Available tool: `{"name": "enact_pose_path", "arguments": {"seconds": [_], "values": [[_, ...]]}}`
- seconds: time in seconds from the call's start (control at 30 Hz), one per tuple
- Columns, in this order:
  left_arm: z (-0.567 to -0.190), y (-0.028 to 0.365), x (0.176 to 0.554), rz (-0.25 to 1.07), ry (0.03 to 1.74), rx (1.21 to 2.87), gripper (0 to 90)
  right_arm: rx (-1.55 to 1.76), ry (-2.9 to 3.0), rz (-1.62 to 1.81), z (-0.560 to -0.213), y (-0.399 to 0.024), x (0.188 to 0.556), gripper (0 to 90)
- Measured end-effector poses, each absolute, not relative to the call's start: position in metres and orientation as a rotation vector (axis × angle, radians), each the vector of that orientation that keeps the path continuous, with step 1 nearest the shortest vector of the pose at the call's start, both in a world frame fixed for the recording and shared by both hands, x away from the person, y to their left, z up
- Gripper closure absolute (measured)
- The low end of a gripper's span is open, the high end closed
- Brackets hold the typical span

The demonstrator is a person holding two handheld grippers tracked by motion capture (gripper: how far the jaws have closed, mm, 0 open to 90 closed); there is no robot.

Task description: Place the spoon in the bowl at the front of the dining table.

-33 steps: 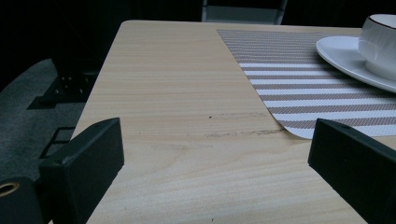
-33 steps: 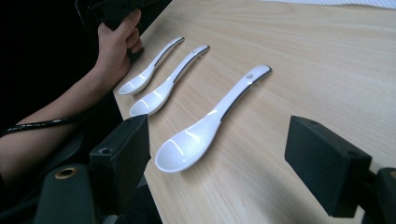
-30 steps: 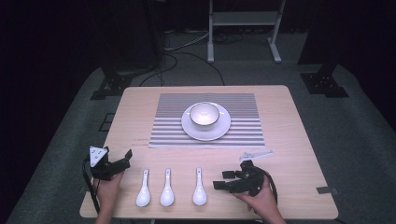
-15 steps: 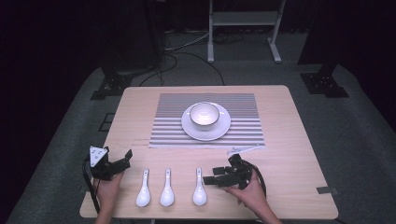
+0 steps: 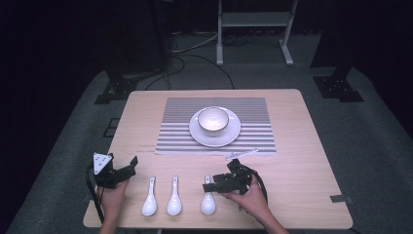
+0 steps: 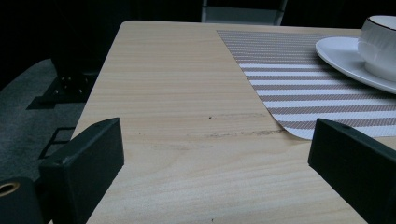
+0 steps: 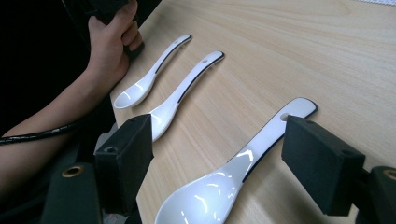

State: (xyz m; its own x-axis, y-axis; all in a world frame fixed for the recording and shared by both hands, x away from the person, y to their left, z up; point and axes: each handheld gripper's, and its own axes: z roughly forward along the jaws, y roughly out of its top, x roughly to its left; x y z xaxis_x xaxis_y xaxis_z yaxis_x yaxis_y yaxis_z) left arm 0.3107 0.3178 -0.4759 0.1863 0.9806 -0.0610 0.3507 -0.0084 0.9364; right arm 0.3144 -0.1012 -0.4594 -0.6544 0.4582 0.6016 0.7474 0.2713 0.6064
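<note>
- Right spoon [image 7: 243,163]: white, lies flat on the table [image 5: 302,161], third in a row of three along the near edge; in the high view it lies toward the person from the striped mat [image 5: 258,109].
- Long axis: handle points toward the mat, bowl toward the person.
- Right gripper [image 5: 208,187]: jaws wide apart and have just been closing a little; in the right gripper view the spoon's handle lies between them, untouched by either pad.
- Nearer hand: the right; its jaws come at the handle from the side, across the long axis.
- Left gripper [image 5: 132,161]: jaws open, empty, beyond the left spoon [image 5: 149,199], well apart from the right spoon.
- Middle spoon [image 5: 174,197]: untouched.
</note>
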Motion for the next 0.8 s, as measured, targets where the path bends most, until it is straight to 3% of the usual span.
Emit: {"name": "enact_pose_path", "arguments": {"seconds": [0.07,0.8], "values": [[-0.476,0.318,0.311,0.851,1.322,1.530,2.2,-1.102,-2.238,-1.330,-0.461,-0.099,0.315,30.7],[-0.476,0.318,0.310,0.851,1.323,1.528,2.2,-1.236,-2.324,-1.241,-0.477,-0.088,0.331,45.1]]}}
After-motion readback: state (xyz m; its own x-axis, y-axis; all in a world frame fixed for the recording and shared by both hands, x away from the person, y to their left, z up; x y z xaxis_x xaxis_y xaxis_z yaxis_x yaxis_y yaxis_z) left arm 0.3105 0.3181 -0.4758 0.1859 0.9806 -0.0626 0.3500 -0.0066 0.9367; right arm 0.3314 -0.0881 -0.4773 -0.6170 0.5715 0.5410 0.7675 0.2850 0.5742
